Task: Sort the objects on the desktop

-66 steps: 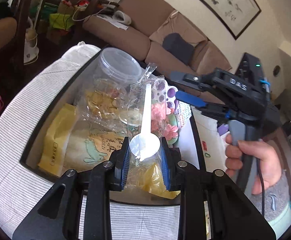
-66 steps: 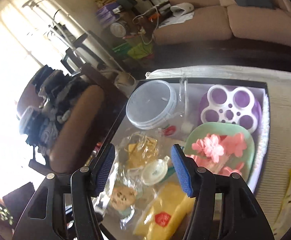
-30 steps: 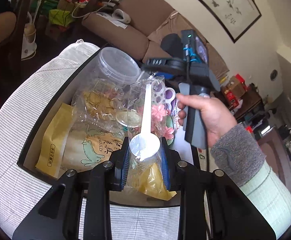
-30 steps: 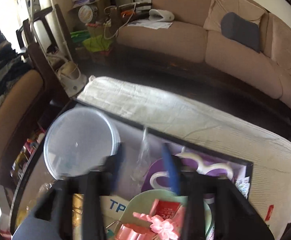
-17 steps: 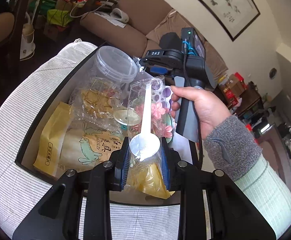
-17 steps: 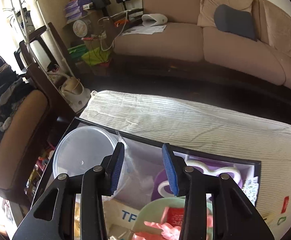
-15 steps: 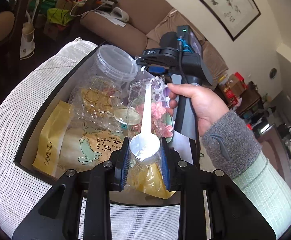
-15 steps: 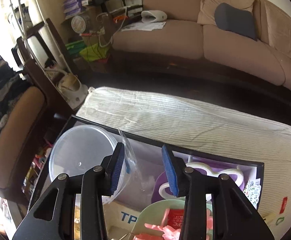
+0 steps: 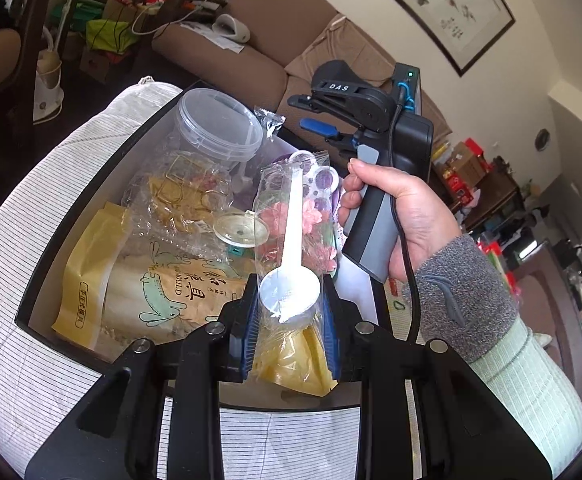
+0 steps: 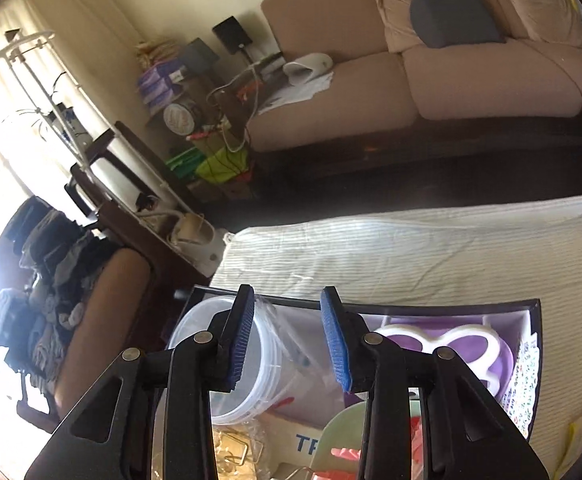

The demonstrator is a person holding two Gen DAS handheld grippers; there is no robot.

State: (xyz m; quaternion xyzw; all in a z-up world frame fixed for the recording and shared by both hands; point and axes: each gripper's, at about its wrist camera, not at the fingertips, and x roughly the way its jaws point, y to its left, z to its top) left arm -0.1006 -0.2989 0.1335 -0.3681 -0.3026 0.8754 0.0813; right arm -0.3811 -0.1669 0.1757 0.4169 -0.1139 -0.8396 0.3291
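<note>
A: Left gripper (image 9: 290,322) first. What's in it?

B: Clamped on a clear plastic sleeve (image 9: 291,216) with a white plastic scoop (image 9: 291,268) inside. The 2 blue pads press the sleeve at the scoop's bowl; handle points up and away from the camera. The sleeve is held above the box.

A: The box?

B: Black-rimmed box (image 9: 23,312) on a striped cloth (image 9: 31,240). Inside: a clear lidded tub (image 9: 217,122) at the far end, a crinkled clear bag of gold clips (image 9: 179,196), a yellow snack pouch (image 9: 147,280) with a rabbit drawing, a small round clear lid (image 9: 237,231). Pink paper flowers (image 9: 315,216) show through the sleeve.

A: Right gripper?

B: In the left wrist view, the right hand (image 9: 403,216) grips its handle beside the sleeve, at the box's right edge. In its own view, the right gripper (image 10: 287,340) has its jaws closing, blue pads not together. A thin clear wrapper (image 10: 287,344) stands between them; can't tell whether the pads touch it. Behind it sits the tub (image 10: 251,364); to the right, a purple-and-white paint palette (image 10: 463,344).

A: Surroundings?

B: Brown sofa (image 10: 451,72) past the cloth.
</note>
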